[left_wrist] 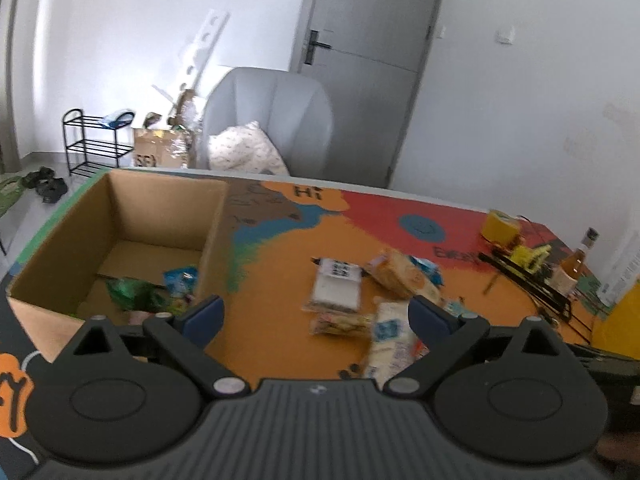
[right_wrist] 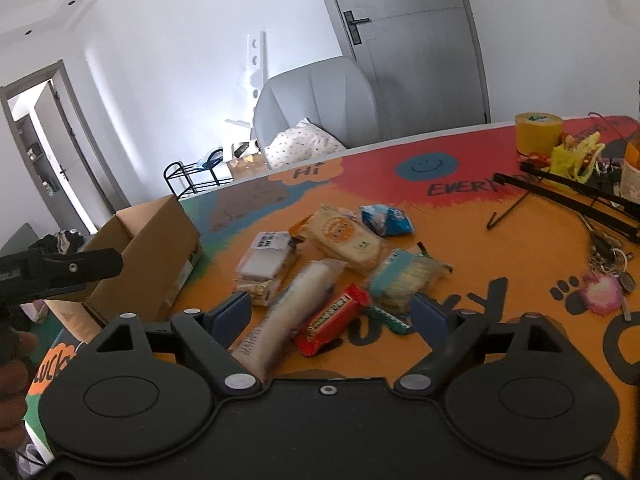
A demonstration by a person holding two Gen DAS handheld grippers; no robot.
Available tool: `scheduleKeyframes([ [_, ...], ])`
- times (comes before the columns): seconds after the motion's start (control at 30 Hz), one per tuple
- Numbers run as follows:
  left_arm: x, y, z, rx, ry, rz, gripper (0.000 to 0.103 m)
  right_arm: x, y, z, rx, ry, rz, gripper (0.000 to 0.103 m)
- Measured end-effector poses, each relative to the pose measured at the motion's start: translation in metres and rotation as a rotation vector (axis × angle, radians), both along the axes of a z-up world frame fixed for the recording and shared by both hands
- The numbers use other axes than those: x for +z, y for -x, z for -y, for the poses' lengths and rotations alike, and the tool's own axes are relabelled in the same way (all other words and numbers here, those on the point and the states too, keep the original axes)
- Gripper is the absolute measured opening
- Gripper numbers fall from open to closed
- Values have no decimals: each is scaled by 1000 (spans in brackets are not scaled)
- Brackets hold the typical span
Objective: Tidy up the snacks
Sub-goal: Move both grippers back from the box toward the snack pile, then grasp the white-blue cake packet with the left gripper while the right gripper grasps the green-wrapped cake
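Note:
A cardboard box point(left_wrist: 120, 216) stands at the table's left and holds a green packet point(left_wrist: 132, 292) and a blue packet point(left_wrist: 182, 280). It also shows in the right wrist view point(right_wrist: 156, 240). Several snack packs lie in a pile mid-table: a white pack point(left_wrist: 336, 284), a round cracker pack point(right_wrist: 344, 234), a long white pack point(right_wrist: 296, 304), a red bar point(right_wrist: 332, 320), a blue packet point(right_wrist: 386, 220). My left gripper point(left_wrist: 316, 316) is open and empty, above the table between box and pile. My right gripper point(right_wrist: 334, 312) is open, its fingers either side of the long pack and red bar.
A yellow tape roll point(right_wrist: 538, 132), black wire rack point(right_wrist: 576, 188), keys point(right_wrist: 608, 272) and a bottle point(left_wrist: 576, 264) sit at the table's right. A grey armchair point(left_wrist: 272, 120) and shoe rack point(left_wrist: 94, 144) stand beyond the table.

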State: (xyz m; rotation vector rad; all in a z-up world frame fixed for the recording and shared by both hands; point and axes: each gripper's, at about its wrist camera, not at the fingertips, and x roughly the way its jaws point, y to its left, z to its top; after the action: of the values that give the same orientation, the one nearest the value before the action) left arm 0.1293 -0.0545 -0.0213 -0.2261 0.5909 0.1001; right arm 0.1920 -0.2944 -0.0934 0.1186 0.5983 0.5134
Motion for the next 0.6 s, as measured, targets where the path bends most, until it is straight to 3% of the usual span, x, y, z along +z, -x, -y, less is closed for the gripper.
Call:
scheduleKeyframes([
  [0.23, -20, -17, 23, -77, 16, -46, 97, -10, -11, 4, 5, 12, -24, 78],
  [0.4, -37, -32, 30, -113, 47, -71, 94, -17, -27, 11, -41, 7, -48, 64],
  [0.5, -53, -46, 34, -137, 62, -102, 87, -24, -36, 12, -58, 10, -58, 64],
  [0.6, -70, -61, 38, -157, 94, -155, 70, -30, -46, 11, -69, 11, -72, 64],
])
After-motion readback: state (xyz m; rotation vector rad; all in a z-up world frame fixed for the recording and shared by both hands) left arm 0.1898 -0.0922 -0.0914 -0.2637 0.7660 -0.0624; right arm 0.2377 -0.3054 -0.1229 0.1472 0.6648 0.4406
